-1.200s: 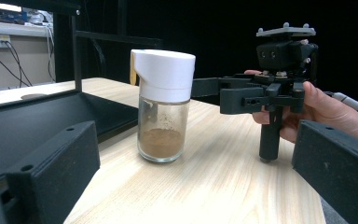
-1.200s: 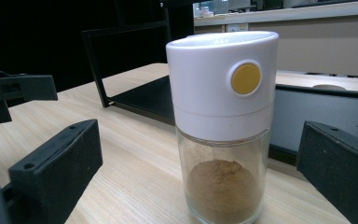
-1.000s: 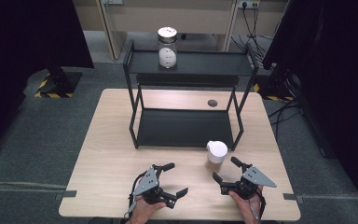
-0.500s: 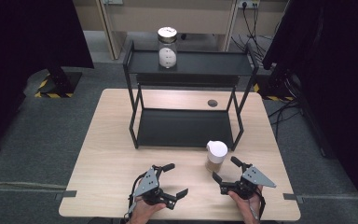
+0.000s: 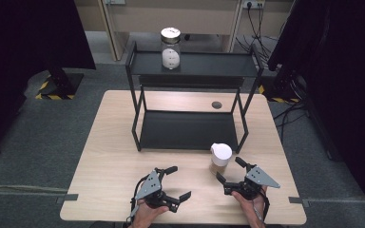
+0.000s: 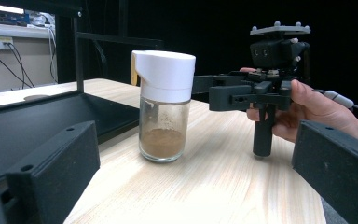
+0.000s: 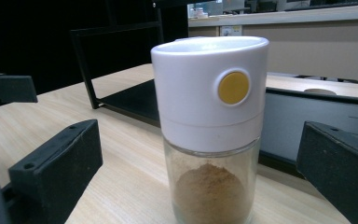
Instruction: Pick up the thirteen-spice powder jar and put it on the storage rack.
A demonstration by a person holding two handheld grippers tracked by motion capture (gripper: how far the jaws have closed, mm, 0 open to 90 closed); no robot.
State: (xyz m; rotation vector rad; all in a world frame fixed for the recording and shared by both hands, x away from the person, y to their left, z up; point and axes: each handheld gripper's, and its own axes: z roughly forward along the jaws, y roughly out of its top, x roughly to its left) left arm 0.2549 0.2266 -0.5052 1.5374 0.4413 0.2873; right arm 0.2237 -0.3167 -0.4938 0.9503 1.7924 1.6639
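I am holding my right gripper [image 5: 231,176] just near of the spice jar [image 5: 220,159], its jaws standing wide apart with nothing between them; in the right gripper view the jar [image 7: 210,130] is sitting framed between the two jaws, close in. My left gripper [image 5: 174,182] is resting to the left, also spread open and gripping nothing. The jar is standing upright on the table [image 5: 109,156], just near of the black shelf rack's [image 5: 190,128] right front leg, with brown powder low in the glass and a tall white cap [image 6: 163,75] on top.

Risks I am noting: the jar looks top-heavy, so one jaw touching before the other is likely to tip or skid it. Clamping on the white cap rather than the glass may press the yellow button [image 7: 233,87] or loosen the cap. Pushing far may knock the jar against the rack leg.
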